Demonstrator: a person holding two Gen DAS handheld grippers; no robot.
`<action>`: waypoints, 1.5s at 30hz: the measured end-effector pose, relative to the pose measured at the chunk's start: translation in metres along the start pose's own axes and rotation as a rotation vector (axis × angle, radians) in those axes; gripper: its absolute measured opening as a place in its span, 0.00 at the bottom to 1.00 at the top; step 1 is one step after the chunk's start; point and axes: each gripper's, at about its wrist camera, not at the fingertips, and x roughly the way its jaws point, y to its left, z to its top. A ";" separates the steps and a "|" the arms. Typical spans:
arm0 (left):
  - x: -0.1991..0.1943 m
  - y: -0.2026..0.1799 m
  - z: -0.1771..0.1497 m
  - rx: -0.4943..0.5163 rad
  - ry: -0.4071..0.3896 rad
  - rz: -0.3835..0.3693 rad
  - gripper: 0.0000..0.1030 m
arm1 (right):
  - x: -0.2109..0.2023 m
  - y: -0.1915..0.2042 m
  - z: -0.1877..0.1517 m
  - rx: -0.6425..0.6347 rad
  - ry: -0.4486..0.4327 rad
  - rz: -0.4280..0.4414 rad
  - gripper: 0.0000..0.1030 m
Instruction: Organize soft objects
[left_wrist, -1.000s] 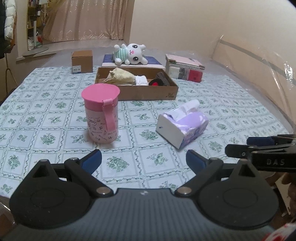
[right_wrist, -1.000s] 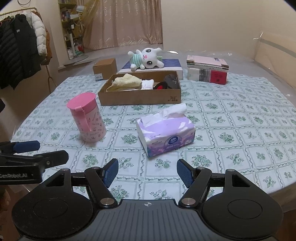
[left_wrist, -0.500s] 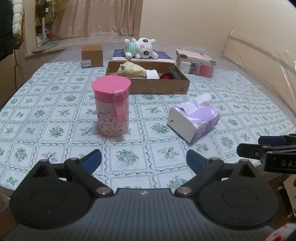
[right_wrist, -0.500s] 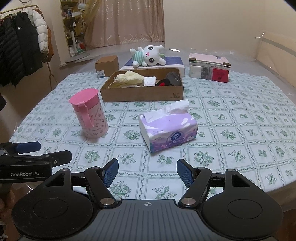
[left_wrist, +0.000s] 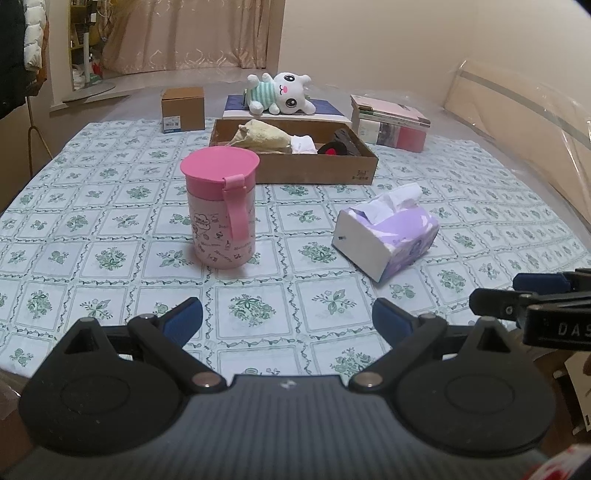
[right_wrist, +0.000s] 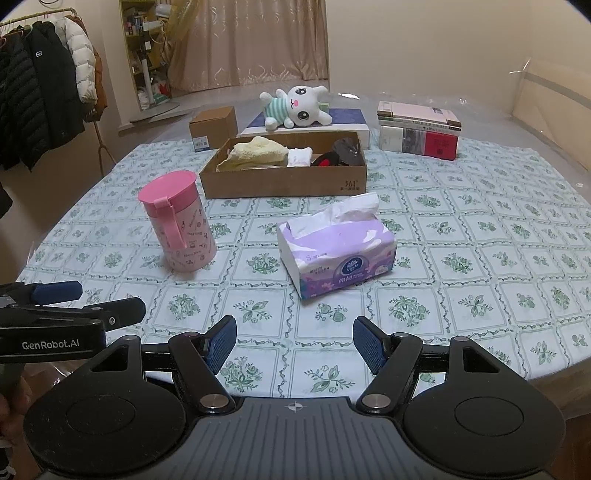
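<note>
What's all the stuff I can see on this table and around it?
Plush bunny: one, white with striped top, lying on a flat blue box at the back.
Cardboard tray: one, brown, mid-table, holding a yellow cloth, white cloth, dark item.
Small carton: one, brown, back left.
Books: one stack, back right.
Cup: one, pink, lidded, left.
Tissue pack: one, purple, centre.
Coats: several, hanging, far left.
Left gripper: black, blue pads, open.
Right gripper: same, open.

Cup (right_wrist: 176, 226) left of tissue pack (right_wrist: 338, 245), box (right_wrist: 284, 170) behind.
</note>
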 end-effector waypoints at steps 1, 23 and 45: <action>0.000 -0.001 0.000 0.002 0.000 -0.001 0.95 | 0.000 0.000 0.000 0.000 0.000 0.000 0.68; 0.000 -0.003 0.000 0.008 -0.001 -0.005 0.95 | -0.001 0.001 0.001 -0.003 -0.005 -0.004 0.68; -0.002 -0.005 0.001 0.010 -0.004 -0.006 0.95 | -0.002 0.000 0.002 -0.003 -0.008 -0.006 0.68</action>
